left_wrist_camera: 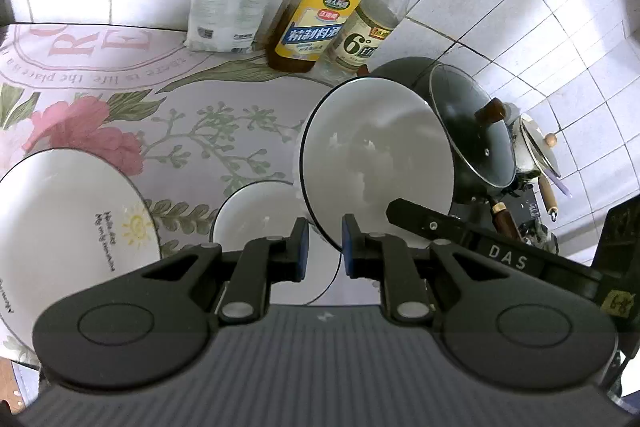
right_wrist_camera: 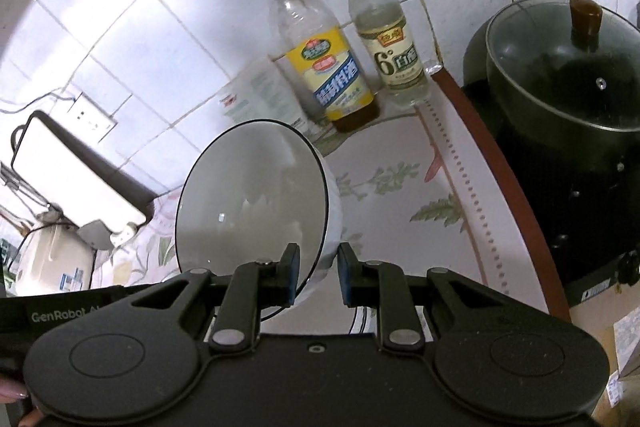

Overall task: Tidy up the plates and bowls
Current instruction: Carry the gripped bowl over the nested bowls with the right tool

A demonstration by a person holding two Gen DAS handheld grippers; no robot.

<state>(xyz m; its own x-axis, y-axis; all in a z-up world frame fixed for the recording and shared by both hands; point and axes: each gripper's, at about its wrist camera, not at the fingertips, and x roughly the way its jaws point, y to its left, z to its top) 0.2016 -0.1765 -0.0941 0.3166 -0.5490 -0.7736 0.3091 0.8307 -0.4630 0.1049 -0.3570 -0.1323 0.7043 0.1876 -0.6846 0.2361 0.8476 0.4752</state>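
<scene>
- The left gripper (left_wrist_camera: 323, 247) grips the black-edged rim of a white bowl (left_wrist_camera: 376, 163), its jaws drawn nearly together on the thin wall; the bowl hangs tilted, its hollow facing the camera, in front of the dark pot (left_wrist_camera: 460, 131).
- Seen from the right wrist, the right gripper (right_wrist_camera: 318, 273) is likewise clamped on the rim of a second white bowl (right_wrist_camera: 252, 199), the jaws narrow with the wall between them; this bowl too is tipped on edge, and lies to the left of the dark pot (right_wrist_camera: 560, 99).
- A smaller white bowl (left_wrist_camera: 260, 215) rests on the flowered tablecloth (left_wrist_camera: 192, 115) left of the pot, just below the left gripper's bowl.
- A large white plate (left_wrist_camera: 68, 227), printed with a small sun and script, lies on the cloth well to the left of the pot.
- The pot wears a glass lid (left_wrist_camera: 472, 127) with a brown knob and sits on a black stove (right_wrist_camera: 560, 219).
- Two bottles stand against the tiled wall (left_wrist_camera: 500, 7) left of the pot: a yellow-labelled cooking-wine bottle (left_wrist_camera: 316, 19) and a vinegar bottle (left_wrist_camera: 368, 27), with a white pouch (left_wrist_camera: 228, 7) farther left.
- A fingertip (right_wrist_camera: 16, 393) shows at the lower left edge of the right wrist view.
</scene>
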